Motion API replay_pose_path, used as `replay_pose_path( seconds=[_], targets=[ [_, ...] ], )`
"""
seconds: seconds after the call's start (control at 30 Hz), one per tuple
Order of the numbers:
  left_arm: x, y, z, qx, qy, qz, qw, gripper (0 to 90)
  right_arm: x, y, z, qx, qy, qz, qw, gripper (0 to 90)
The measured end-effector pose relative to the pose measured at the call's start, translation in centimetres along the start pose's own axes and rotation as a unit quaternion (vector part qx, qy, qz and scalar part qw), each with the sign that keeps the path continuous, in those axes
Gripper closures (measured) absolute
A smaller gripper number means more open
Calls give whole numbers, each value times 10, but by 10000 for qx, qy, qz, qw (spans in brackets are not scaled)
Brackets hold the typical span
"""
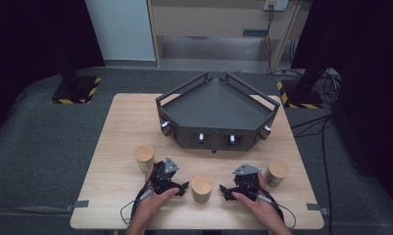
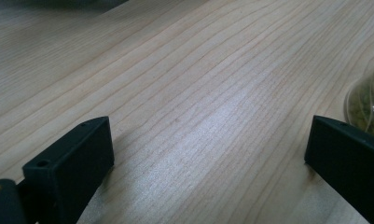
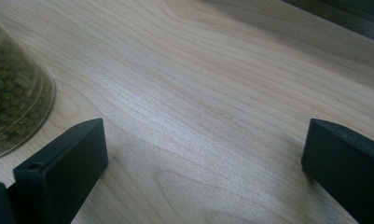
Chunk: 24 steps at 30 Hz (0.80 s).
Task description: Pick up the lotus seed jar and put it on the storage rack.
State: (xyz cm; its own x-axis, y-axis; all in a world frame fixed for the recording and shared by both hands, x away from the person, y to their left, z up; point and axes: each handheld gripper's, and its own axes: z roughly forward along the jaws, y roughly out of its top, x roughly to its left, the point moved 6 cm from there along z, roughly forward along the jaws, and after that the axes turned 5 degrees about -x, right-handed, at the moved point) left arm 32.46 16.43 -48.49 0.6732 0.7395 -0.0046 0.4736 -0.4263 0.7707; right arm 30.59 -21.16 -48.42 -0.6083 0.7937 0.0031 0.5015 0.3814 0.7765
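Grey carpet floor [image 1: 37,147], black curtains [image 1: 27,34], pale wall panel [image 1: 120,29].

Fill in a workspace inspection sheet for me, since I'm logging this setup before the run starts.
Surface: wooden table, bare between both sets of jaws.
Job's things: middle jar with a wooden lid stands between the grippers; left jar and right jar stand apart.
Clutter: nothing seen.
Grippers: left gripper and right gripper open, holding nothing.
Cables: one trails from each gripper; more on the floor at right.
Surroundings: dark angular tray at the table's back.
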Motion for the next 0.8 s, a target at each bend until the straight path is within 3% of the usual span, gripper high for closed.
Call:
replay_pose_path(
  seconds=[0.5, 0.6, 0.8],
  targets=[
    [-1, 0, -1, 11, -23, -24, 10000, 3, 0, 0, 0, -3, -1, -1, 10000, 5],
    [-3, 2, -4, 18, -72, 81, 9999, 8, 0, 0, 0, -3, -1, -1, 10000, 4],
    [-4, 6, -18, -238, -59, 79, 9997, 12, 0, 0, 0, -3, -1, 0, 10000, 5]
  ],
)
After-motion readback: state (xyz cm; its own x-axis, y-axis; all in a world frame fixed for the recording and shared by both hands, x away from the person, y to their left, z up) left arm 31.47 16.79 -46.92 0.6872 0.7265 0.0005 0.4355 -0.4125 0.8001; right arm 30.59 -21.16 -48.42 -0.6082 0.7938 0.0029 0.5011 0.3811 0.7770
